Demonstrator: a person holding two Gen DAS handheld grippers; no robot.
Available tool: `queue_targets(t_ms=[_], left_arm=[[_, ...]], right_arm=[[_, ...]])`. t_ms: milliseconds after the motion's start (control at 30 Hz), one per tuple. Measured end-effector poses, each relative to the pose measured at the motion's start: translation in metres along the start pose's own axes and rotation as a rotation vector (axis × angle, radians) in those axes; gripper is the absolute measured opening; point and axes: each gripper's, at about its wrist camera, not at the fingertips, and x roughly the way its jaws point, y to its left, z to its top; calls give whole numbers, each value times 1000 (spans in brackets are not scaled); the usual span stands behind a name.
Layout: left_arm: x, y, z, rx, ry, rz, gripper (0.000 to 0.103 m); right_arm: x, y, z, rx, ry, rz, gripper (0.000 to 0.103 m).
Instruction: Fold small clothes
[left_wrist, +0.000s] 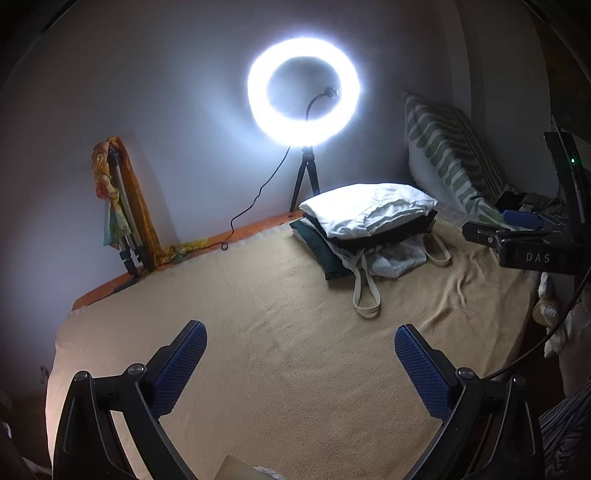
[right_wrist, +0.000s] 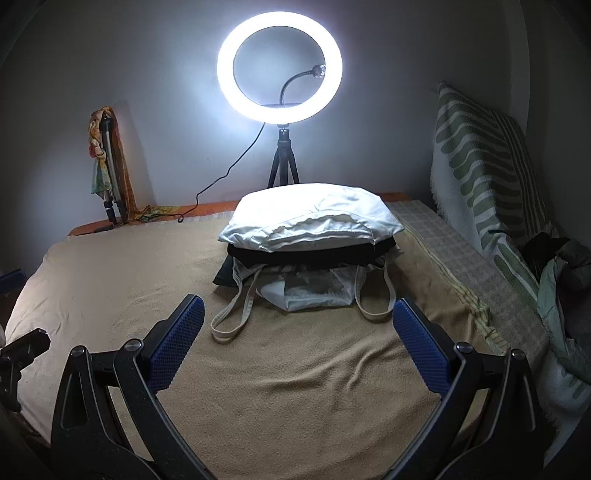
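Observation:
A stack of folded clothes sits on a tan blanket (left_wrist: 280, 332) (right_wrist: 295, 387) on the bed. A white folded garment (left_wrist: 369, 210) (right_wrist: 314, 221) lies on top, a black one (right_wrist: 306, 256) under it, and a pale tote bag with long straps (left_wrist: 391, 258) (right_wrist: 310, 291) at the bottom, beside a dark green piece (left_wrist: 317, 247). My left gripper (left_wrist: 301, 365) is open and empty above bare blanket, left of the stack. My right gripper (right_wrist: 298, 339) is open and empty just in front of the stack. It also shows at the right in the left wrist view (left_wrist: 517, 240).
A lit ring light on a small tripod (left_wrist: 303, 90) (right_wrist: 279, 66) stands behind the stack by the wall. A folded tripod wrapped in coloured cloth (left_wrist: 118, 199) (right_wrist: 107, 162) leans at the left. A green-striped pillow (left_wrist: 447, 155) (right_wrist: 487, 162) and loose clothes (right_wrist: 561, 280) lie at the right.

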Motion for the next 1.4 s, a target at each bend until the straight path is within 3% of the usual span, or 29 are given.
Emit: queue_targets(t_ms=[1400], left_arm=[[-8,4,-1,-7,-9,7,103]], right_arm=[[10,2,-5,18,36,15,103]])
